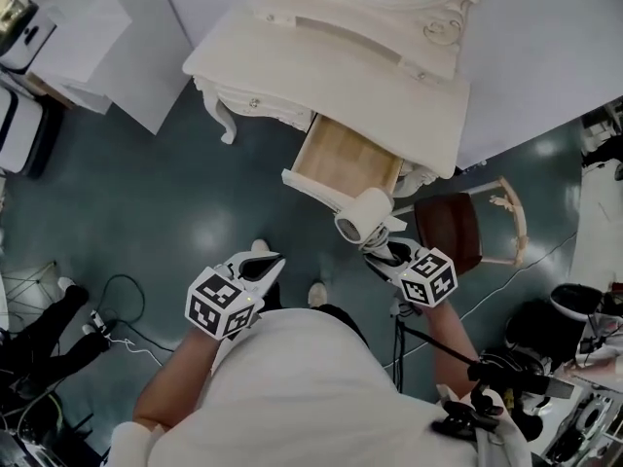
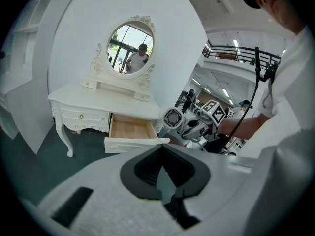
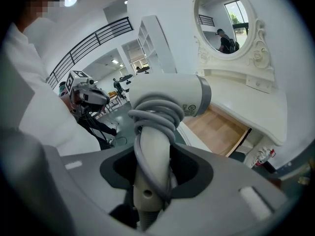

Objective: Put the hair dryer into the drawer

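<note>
The white hair dryer (image 1: 362, 218) has its grey cord wound round the handle. My right gripper (image 1: 384, 251) is shut on that handle, and the barrel (image 3: 167, 97) stands above the jaws (image 3: 152, 166). It hangs just in front of the open drawer (image 1: 310, 188) of the white dressing table (image 1: 370, 76), near the drawer's right front corner. The drawer's wooden bottom (image 3: 216, 129) is bare. My left gripper (image 1: 263, 259) is lower left of the drawer over the floor, its jaws (image 2: 165, 181) a little apart with nothing between them. The left gripper view shows the dryer (image 2: 173, 118) beside the drawer front (image 2: 133, 144).
A brown chair (image 1: 453, 232) with a cream frame stands right of the drawer, close to the dryer. An oval mirror (image 2: 130, 43) tops the table. Cables (image 1: 117, 329) lie on the dark floor at left, and equipment (image 1: 545, 397) crowds the lower right.
</note>
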### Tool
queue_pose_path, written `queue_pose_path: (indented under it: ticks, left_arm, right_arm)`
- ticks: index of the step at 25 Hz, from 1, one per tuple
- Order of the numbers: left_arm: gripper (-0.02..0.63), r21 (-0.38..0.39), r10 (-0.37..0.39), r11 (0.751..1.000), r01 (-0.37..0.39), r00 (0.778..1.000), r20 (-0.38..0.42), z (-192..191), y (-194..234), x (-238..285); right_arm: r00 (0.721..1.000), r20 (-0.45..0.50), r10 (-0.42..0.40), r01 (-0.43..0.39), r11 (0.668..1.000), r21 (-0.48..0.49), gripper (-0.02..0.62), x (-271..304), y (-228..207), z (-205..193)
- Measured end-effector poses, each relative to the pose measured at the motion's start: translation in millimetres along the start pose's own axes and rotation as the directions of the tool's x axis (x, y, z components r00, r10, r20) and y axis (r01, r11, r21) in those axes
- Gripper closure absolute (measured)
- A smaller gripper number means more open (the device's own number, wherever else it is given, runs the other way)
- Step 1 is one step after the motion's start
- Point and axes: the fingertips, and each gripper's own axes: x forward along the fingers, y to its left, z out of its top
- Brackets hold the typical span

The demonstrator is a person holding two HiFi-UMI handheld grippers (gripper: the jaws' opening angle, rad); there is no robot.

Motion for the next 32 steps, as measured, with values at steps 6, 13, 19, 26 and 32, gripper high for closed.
queue_pose_path:
  ticks: [6,13,19,26,32]
  left_arm:
    - [0.604,0.084,-0.062,0.994,0.063,0.998,-0.025,44.7,64.5,-14.9]
    - [0.604,0.1,-0.063,0.993,0.069,0.996,-0.07,60.2,123.8,-17.5]
    - [0.604,0.083,-0.034,0.996,0.039,0.998,-0.054,85.3,126.0,-1.9]
    - [0.604,0.034,0.013,0.999,-0.011,0.997,-0.074,128.0,145.2,53.5]
    - [0.604,0.006,0.071,0.997,-0.071,0.994,-0.078,141.9,142.7,73.7]
  right_arm:
    - [0.998,-0.025,-0.062,0.063,0.998,0.03,0.43,35.9,-19.8,42.7]
    - [0.992,-0.075,-0.098,0.099,0.995,0.019,0.43,74.8,-51.5,58.5]
    - [0.979,-0.182,-0.095,0.087,0.995,-0.05,0.43,90.6,-88.1,54.9]
    - [0.953,-0.299,-0.048,0.016,0.994,-0.109,0.43,135.9,-168.3,57.7]
    - [0.929,-0.37,-0.02,-0.038,0.988,-0.149,0.43,164.9,-201.8,44.4]
